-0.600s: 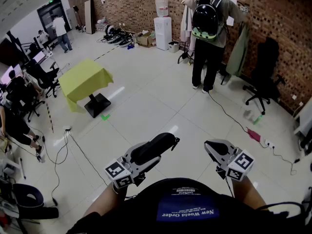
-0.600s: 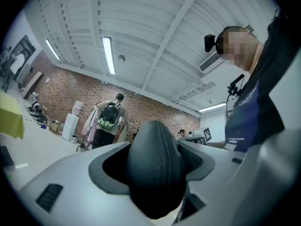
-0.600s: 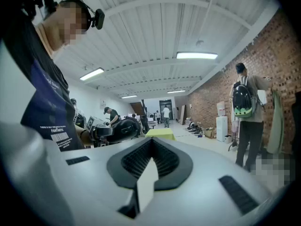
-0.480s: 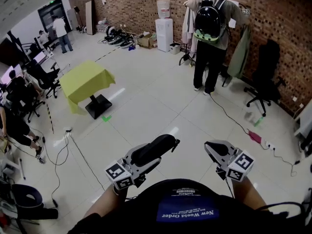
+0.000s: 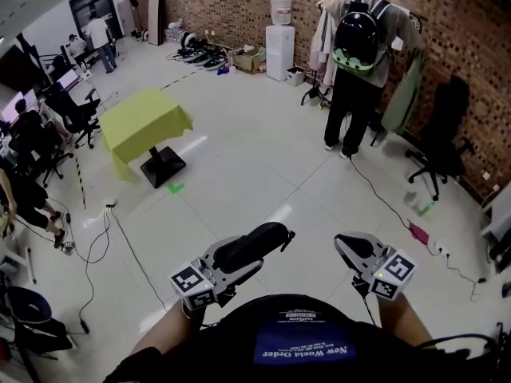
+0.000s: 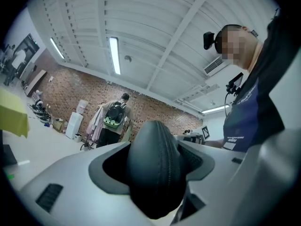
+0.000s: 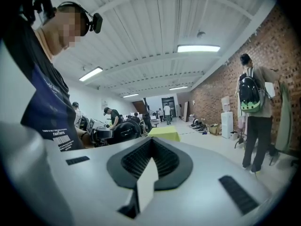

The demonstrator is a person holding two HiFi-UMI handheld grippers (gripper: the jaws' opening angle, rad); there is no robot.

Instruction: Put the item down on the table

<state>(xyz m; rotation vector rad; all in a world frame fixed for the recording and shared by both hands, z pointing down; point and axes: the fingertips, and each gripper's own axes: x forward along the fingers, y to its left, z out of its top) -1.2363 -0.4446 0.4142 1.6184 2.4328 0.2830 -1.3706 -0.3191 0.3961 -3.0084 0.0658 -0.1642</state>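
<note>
A black zippered case [image 5: 254,243] sits between the jaws of my left gripper [image 5: 259,242], which is shut on it, held in the air in front of my chest. In the left gripper view the case [image 6: 155,168] fills the gap between the grey jaws, zip facing the camera. My right gripper [image 5: 357,248] hangs beside it to the right, shut, with nothing in it; its pads [image 7: 149,166] meet. The table with the yellow cloth [image 5: 146,124] stands several steps ahead to the left, also seen as the yellow table [image 7: 163,133] in the right gripper view.
A person with a black and green backpack [image 5: 359,42] stands at a coat rack by the brick wall. A black office chair [image 5: 443,130] is at the right, a water dispenser [image 5: 280,38] at the back. Cables [image 5: 120,238] trail on the floor; people sit at desks [image 5: 32,146] on the left.
The head view has shifted a little, so the table and the standing person sit slightly further right in the picture. Both grippers keep their places and the case stays gripped.
</note>
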